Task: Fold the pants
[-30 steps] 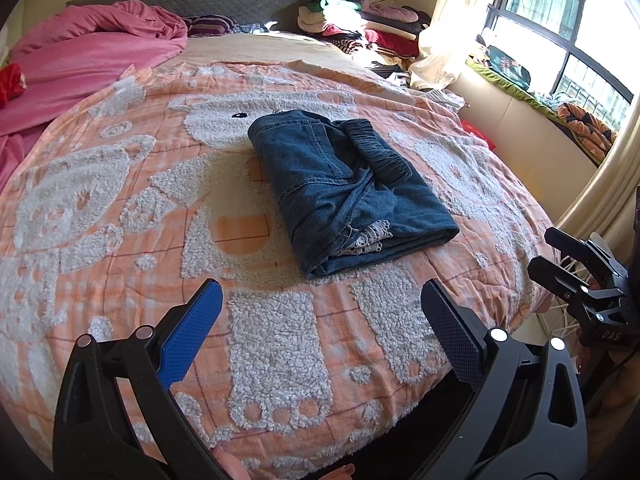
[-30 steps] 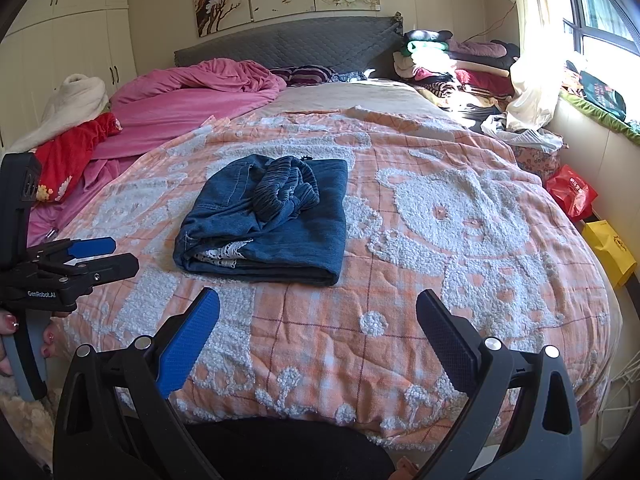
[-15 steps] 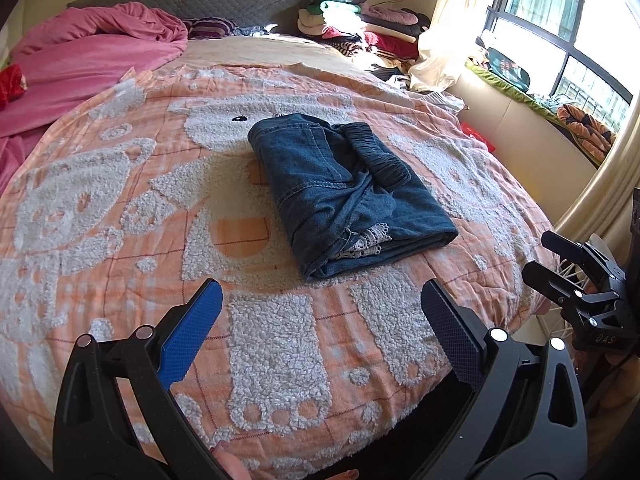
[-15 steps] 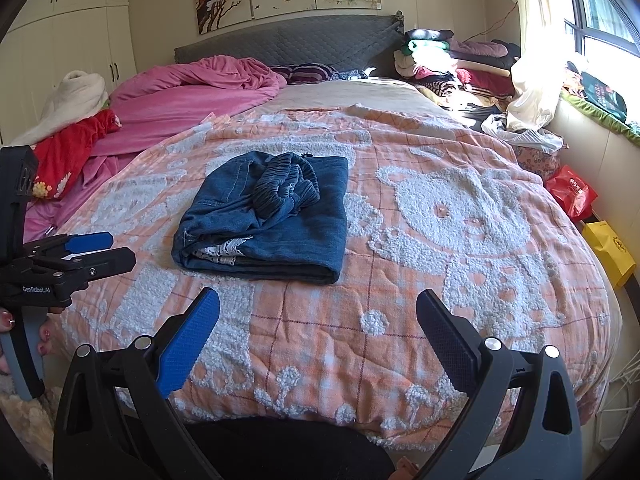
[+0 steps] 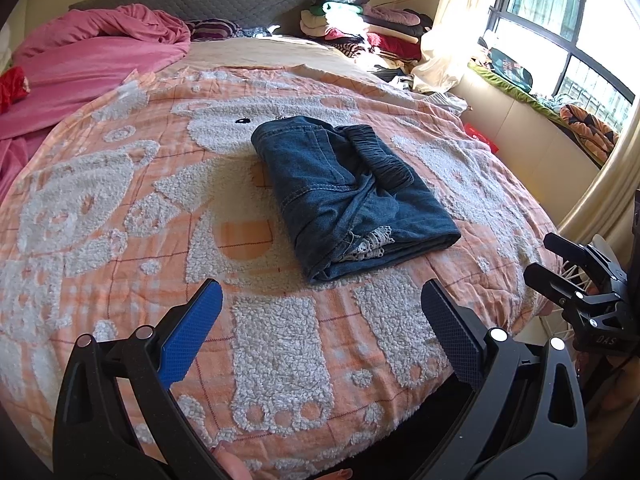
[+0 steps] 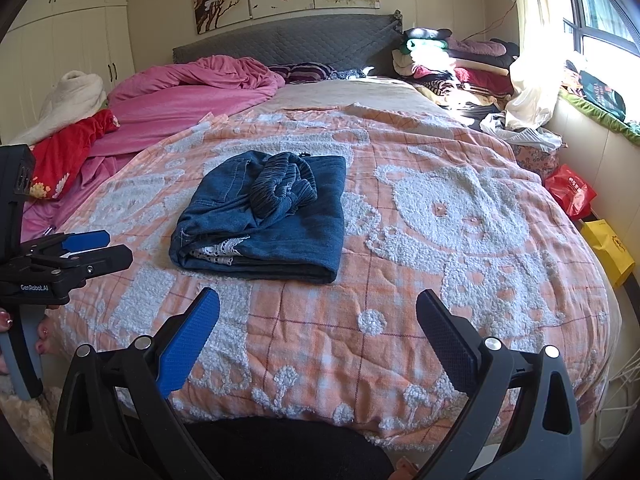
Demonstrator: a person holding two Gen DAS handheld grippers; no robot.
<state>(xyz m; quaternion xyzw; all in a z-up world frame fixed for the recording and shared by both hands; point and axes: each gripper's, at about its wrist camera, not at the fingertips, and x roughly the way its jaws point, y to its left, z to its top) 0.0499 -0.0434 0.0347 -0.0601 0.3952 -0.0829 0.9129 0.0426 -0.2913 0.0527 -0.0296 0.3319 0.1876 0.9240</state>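
A pair of dark blue denim pants (image 5: 348, 196) lies folded into a compact bundle on the orange bear-pattern blanket (image 5: 120, 208), with the gathered waistband on top and a lace hem at the near edge. It also shows in the right wrist view (image 6: 268, 216). My left gripper (image 5: 320, 300) is open and empty, held back over the bed's near edge. My right gripper (image 6: 318, 308) is open and empty, also short of the pants. Each gripper shows in the other's view, the right one (image 5: 560, 264) and the left one (image 6: 100, 244).
A pink duvet (image 6: 188, 96) and red cloth (image 6: 68, 152) lie at the far left. Stacked clothes (image 6: 452, 64) sit by the grey headboard (image 6: 288, 44). A red bag (image 6: 572, 192) and yellow bag (image 6: 608, 248) stand right of the bed, under the window (image 5: 560, 28).
Both grippers have drifted slightly; the pants lie as before. The jaws stay open.
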